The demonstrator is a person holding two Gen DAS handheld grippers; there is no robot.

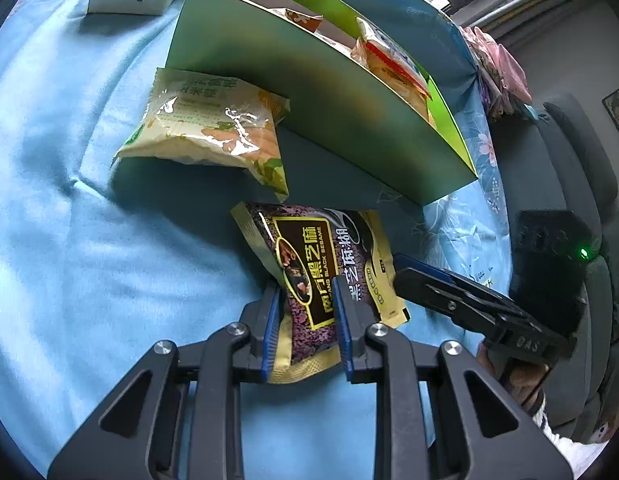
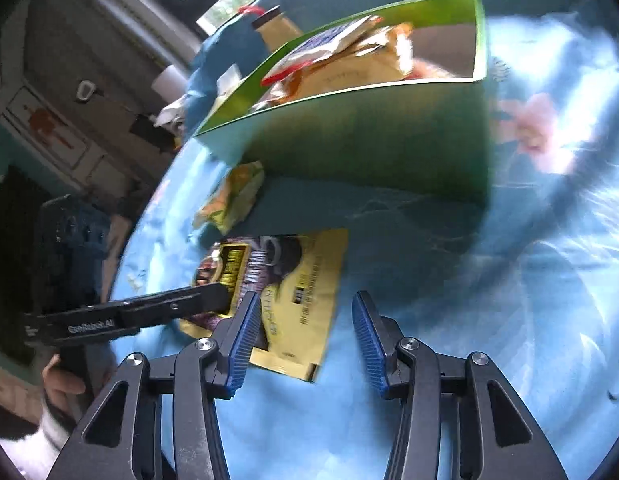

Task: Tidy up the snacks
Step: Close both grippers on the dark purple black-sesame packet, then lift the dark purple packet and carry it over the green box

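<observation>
Low in the left wrist frame, the left gripper pinches the black sesame packet by its lower end, probably to carry it into the green box above. Beside it, the right gripper stands parted and empty, leaving the packet to one holder.

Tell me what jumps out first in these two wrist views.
The left gripper is shut on a black sesame packet, low centre. Behind it stands an open green box with snacks inside, a pale yellow-green packet leaning against its wall. The right gripper hangs open beside the sesame packet.
</observation>
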